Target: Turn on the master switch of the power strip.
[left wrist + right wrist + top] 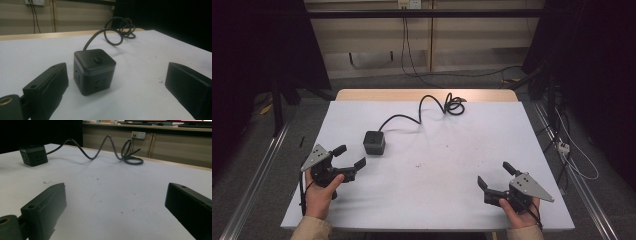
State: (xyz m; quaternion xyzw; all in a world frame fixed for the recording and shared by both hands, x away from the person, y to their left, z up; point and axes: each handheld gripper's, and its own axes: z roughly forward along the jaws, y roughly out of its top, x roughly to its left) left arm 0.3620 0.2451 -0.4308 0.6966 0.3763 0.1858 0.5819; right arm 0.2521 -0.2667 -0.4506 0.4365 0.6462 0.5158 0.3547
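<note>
A black cube-shaped power socket [374, 142] rests on the white table, left of centre. Its black cable [427, 107] loops toward the far edge and ends in a coil [455, 105]. My left gripper [350, 156] is open, a short way to the cube's near left, jaws pointing at it. In the left gripper view the cube [94, 71] sits just ahead between the spread jaws, untouched. My right gripper [495, 174] is open at the near right, holding nothing. From the right gripper view the cube [33, 155] lies far off at the left, the cable [105, 146] arching behind.
The white table top [437, 165] has small dark specks [418, 164] near its middle. A wooden strip [427, 95] runs along the far edge. Metal rails [257, 170] flank the table on the floor; loose cables [572, 155] lie at the right.
</note>
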